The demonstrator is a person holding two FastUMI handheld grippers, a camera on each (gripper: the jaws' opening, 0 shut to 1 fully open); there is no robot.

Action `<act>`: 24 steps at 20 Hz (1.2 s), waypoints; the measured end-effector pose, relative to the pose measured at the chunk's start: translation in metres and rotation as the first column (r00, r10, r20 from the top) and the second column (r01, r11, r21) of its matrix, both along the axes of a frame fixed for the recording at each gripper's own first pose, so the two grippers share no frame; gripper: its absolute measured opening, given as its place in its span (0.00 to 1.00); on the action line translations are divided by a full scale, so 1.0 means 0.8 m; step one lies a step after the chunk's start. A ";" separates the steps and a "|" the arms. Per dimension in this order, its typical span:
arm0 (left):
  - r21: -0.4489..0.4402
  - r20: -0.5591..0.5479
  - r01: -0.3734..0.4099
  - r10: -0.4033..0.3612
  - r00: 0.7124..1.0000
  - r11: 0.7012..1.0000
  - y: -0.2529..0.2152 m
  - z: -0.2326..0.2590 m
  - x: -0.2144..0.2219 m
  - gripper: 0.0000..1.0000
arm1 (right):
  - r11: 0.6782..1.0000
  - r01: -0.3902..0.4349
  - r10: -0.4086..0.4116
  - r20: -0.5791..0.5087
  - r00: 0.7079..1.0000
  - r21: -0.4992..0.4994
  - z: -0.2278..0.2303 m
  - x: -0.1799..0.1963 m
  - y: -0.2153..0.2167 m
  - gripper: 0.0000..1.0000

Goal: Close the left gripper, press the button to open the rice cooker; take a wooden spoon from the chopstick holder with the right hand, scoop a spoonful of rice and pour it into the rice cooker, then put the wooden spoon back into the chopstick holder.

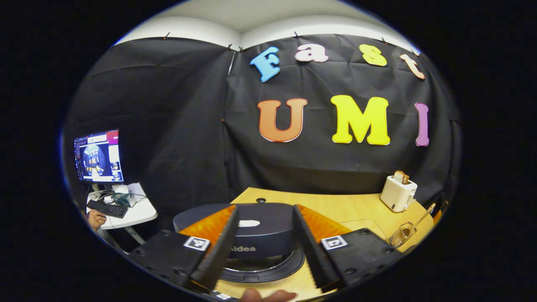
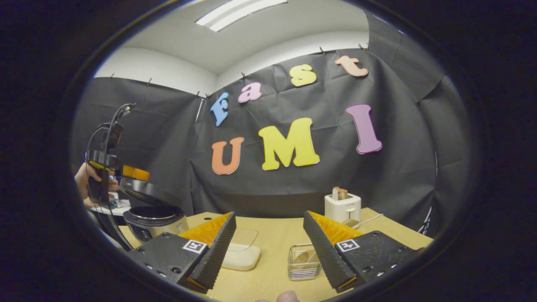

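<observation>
The dark rice cooker (image 1: 256,235) stands just ahead of my left gripper (image 1: 264,207), which is open with the raised lid showing between its fingers. In the right gripper view the rice cooker (image 2: 153,222) stands at the left with its lid (image 2: 147,193) up, and a hand holds the left gripper (image 2: 126,172) above it. The wire chopstick holder (image 2: 302,263) holds the wooden spoon (image 2: 305,256), partly behind one finger of my open right gripper (image 2: 269,214). A white rice container (image 2: 241,256) lies on the table beside the holder. From the left gripper view the chopstick holder (image 1: 400,235) has the spoon handle (image 1: 421,216) sticking out.
A white toaster (image 2: 342,207) with bread stands at the back of the wooden table (image 2: 272,235). The same toaster (image 1: 398,193) is at the far right in the left gripper view. Off the table's left side is a small desk with a monitor (image 1: 98,156) and keyboard.
</observation>
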State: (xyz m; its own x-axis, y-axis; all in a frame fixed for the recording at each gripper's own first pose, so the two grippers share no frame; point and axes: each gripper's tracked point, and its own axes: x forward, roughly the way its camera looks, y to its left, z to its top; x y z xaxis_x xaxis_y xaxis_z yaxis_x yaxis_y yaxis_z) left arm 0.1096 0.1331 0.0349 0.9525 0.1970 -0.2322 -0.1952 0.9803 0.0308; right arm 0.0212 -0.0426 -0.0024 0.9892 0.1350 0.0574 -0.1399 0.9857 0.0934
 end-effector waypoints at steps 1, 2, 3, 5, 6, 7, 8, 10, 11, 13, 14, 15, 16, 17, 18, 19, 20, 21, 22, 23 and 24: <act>0.044 0.046 -0.041 0.039 0.998 0.998 0.009 0.025 0.000 1.00 | 1.000 0.009 -0.009 0.000 1.000 0.000 0.002 -0.001 -0.005 0.96; 0.060 0.083 -0.054 0.049 0.995 0.997 0.005 0.040 0.006 0.95 | 1.000 0.020 -0.020 0.007 1.000 -0.004 0.005 -0.003 -0.010 0.96; 0.056 0.110 -0.045 0.038 0.993 0.997 -0.007 0.051 0.002 1.00 | 0.999 0.032 -0.032 0.015 0.999 -0.008 0.009 -0.005 -0.018 0.96; 0.059 0.138 -0.038 0.030 0.990 0.998 -0.018 0.061 -0.006 1.00 | 0.999 0.043 -0.043 0.016 0.999 -0.012 0.010 -0.007 -0.024 0.91; 0.067 0.149 -0.042 0.031 0.988 0.997 -0.019 0.063 -0.012 0.99 | 0.999 0.044 -0.043 0.012 0.999 -0.015 0.008 -0.007 -0.024 0.95; 0.074 0.153 -0.037 0.025 0.988 0.997 -0.021 0.063 -0.018 0.99 | 0.999 0.046 -0.046 0.008 0.999 -0.019 0.006 -0.006 -0.025 0.96; 0.077 0.156 -0.033 0.021 0.988 0.996 -0.025 0.061 -0.026 0.99 | 0.998 0.049 -0.049 0.002 0.999 -0.025 0.003 -0.007 -0.027 0.95; 0.074 0.159 -0.022 0.010 0.987 0.997 -0.033 0.057 -0.041 0.99 | 0.998 0.052 -0.053 -0.017 0.998 -0.030 -0.005 -0.009 -0.029 0.96; 0.073 0.169 -0.019 0.007 0.986 0.997 -0.036 0.055 -0.051 0.99 | 0.998 0.056 -0.057 -0.030 0.998 -0.033 -0.010 -0.009 -0.031 0.96; 0.084 0.186 -0.015 -0.001 0.983 0.996 -0.041 0.052 -0.064 0.99 | 0.997 0.067 -0.069 -0.050 0.996 -0.044 -0.018 -0.011 -0.036 0.92; 0.090 0.190 -0.006 -0.011 0.982 0.996 -0.045 0.049 -0.069 0.99 | 0.996 0.075 -0.078 -0.059 0.995 -0.052 -0.021 -0.012 -0.040 0.92; 0.093 0.191 0.000 -0.018 0.981 0.996 -0.049 0.046 -0.073 0.95 | 0.995 0.081 -0.085 -0.065 0.994 -0.058 -0.024 -0.015 -0.045 0.96; 0.091 0.191 0.005 -0.022 0.981 0.996 -0.054 0.042 -0.077 0.99 | 0.994 0.088 -0.093 -0.075 0.993 -0.062 -0.028 -0.014 -0.049 0.96; 0.087 0.192 0.009 -0.026 0.981 0.996 -0.057 0.038 -0.081 0.99 | 0.994 0.093 -0.098 -0.086 0.991 -0.065 -0.036 -0.013 -0.050 0.96; 0.079 0.196 0.014 -0.029 0.980 0.997 -0.061 0.034 -0.085 0.99 | 0.993 0.095 -0.101 -0.099 0.990 -0.068 -0.042 -0.012 -0.053 0.96; 0.076 0.203 0.011 -0.026 0.979 0.997 -0.063 0.029 -0.089 0.99 | 0.992 0.103 -0.110 -0.111 0.988 -0.069 -0.051 -0.007 -0.058 0.96; 0.078 0.208 0.002 -0.019 0.978 0.997 -0.061 0.025 -0.093 0.99 | 0.992 0.109 -0.117 -0.129 0.985 -0.070 -0.061 -0.001 -0.062 0.95; 0.084 0.211 -0.004 -0.014 0.977 0.996 -0.061 0.019 -0.095 0.99 | 0.990 0.119 -0.128 -0.154 0.980 -0.069 -0.074 0.005 -0.067 1.00; 0.088 0.202 -0.007 -0.011 0.979 0.996 -0.062 0.009 -0.098 0.99 | 0.990 0.128 -0.137 -0.177 0.975 -0.065 -0.085 0.013 -0.072 0.96; 0.088 0.192 -0.006 -0.011 0.981 0.996 -0.065 -0.001 -0.102 0.99 | 0.988 0.140 -0.150 -0.197 0.969 -0.064 -0.095 0.021 -0.078 0.92; 0.082 0.185 0.001 -0.016 0.983 0.997 -0.070 -0.009 -0.103 0.99 | 0.986 0.155 -0.166 -0.219 0.962 -0.066 -0.104 0.028 -0.084 0.96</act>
